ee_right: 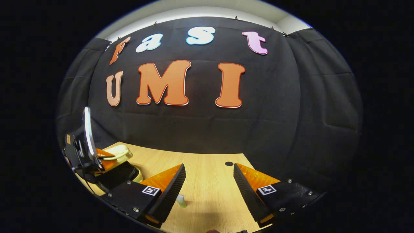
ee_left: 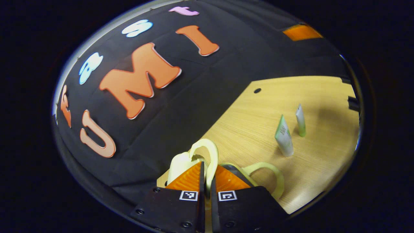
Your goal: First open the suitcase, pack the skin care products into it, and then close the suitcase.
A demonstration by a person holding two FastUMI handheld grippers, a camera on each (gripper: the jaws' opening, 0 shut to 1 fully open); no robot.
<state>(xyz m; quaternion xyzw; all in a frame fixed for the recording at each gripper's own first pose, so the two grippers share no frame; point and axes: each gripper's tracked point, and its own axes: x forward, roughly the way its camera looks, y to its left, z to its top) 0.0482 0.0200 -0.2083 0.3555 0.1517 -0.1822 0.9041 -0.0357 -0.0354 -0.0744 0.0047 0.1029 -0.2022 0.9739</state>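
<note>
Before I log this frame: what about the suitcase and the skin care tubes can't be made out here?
- Suitcase interior, left gripper view: hidden behind the left gripper, shut on its handle.
- Tubes: label print too small.
- Right gripper view: tube mostly hidden behind a finger of the open right gripper.

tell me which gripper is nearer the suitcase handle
Left. The left gripper is shut on the suitcase handle; the right gripper hangs open over the table, well apart.
</note>
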